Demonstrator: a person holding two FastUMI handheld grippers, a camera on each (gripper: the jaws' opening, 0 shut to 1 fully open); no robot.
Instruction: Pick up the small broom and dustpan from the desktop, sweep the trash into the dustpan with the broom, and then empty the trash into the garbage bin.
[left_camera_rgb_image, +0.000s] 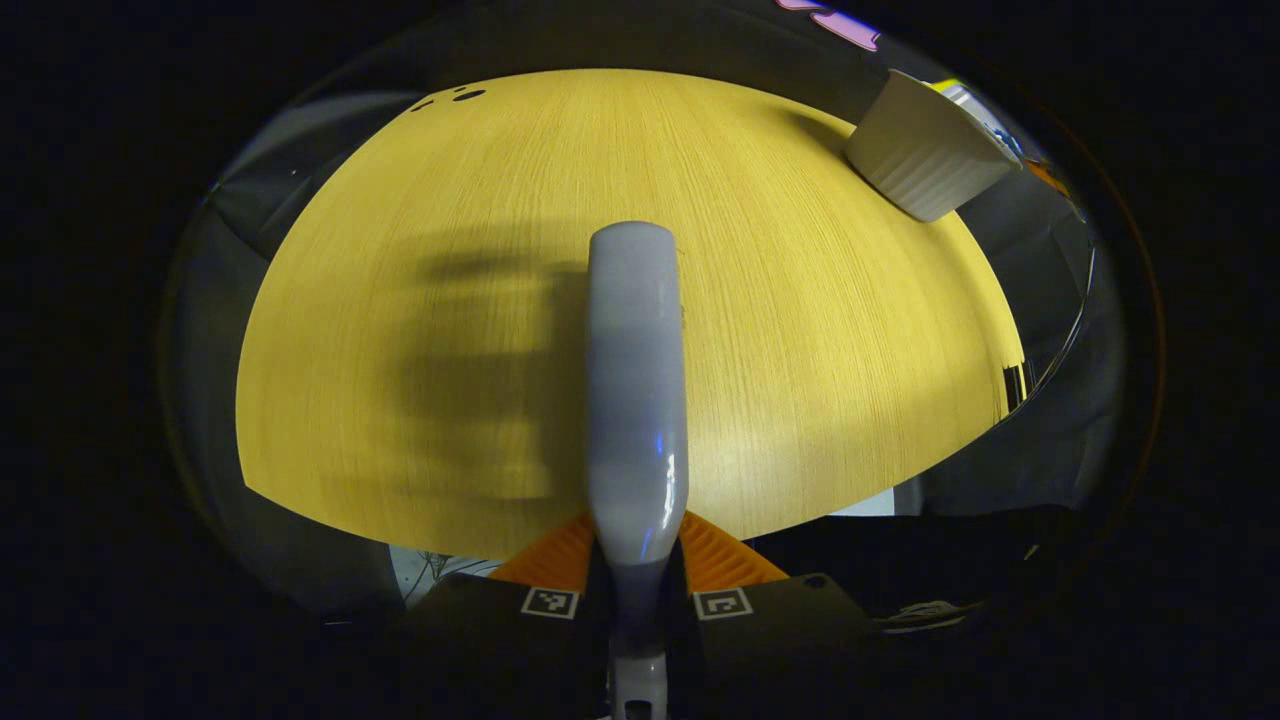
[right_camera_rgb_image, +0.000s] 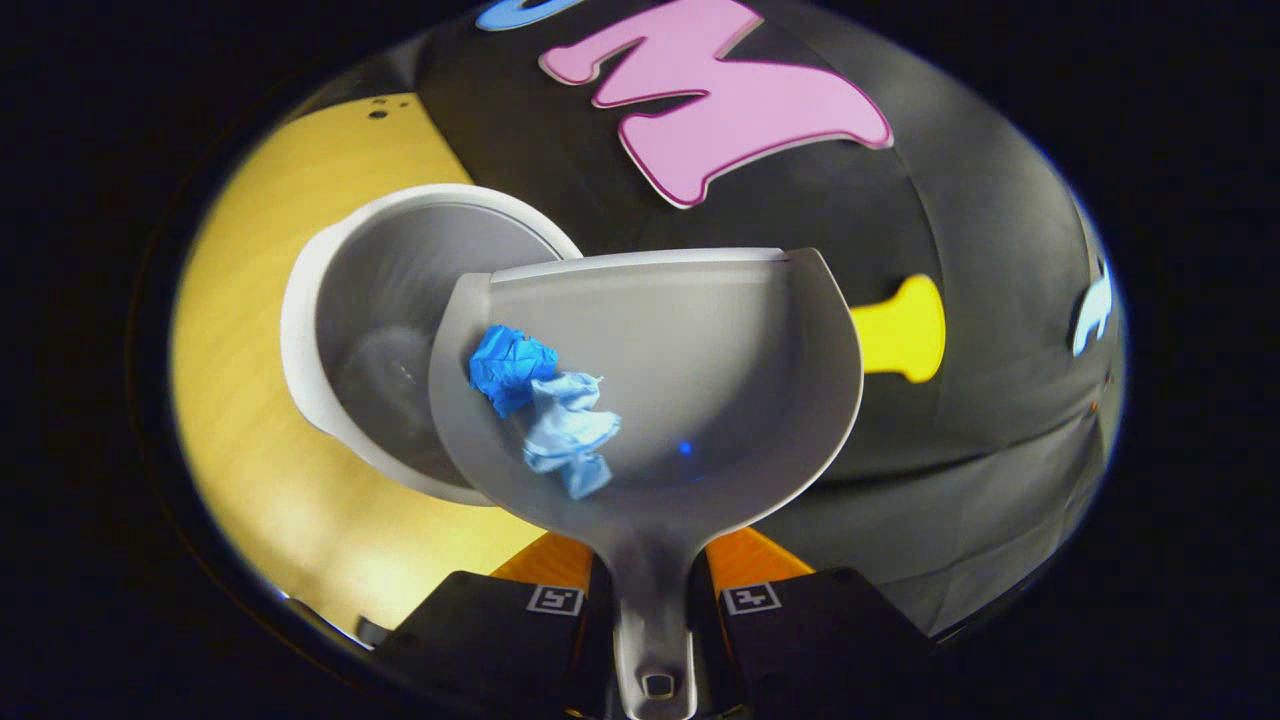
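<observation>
In the left gripper view my left gripper (left_camera_rgb_image: 637, 590) is shut on the handle of the small grey broom (left_camera_rgb_image: 636, 380), which points out over the yellow wooden desktop (left_camera_rgb_image: 800, 330) and casts a blurred shadow to its left. The white garbage bin (left_camera_rgb_image: 925, 150) stands at the far right of that desktop. In the right gripper view my right gripper (right_camera_rgb_image: 652, 600) is shut on the handle of the grey dustpan (right_camera_rgb_image: 700, 360). The pan is held above the desktop, its left side overlapping the open bin (right_camera_rgb_image: 390, 330). Two crumpled paper scraps, dark blue (right_camera_rgb_image: 510, 365) and pale blue (right_camera_rgb_image: 568, 430), lie in the pan's left part.
The desktop's (right_camera_rgb_image: 250, 420) far corner has small dark holes (left_camera_rgb_image: 455, 97). The black cloth wall (right_camera_rgb_image: 950, 250) rises right behind the bin and dustpan. The desktop's near edge and right edge drop off to dark floor (left_camera_rgb_image: 1000, 470) in the left gripper view.
</observation>
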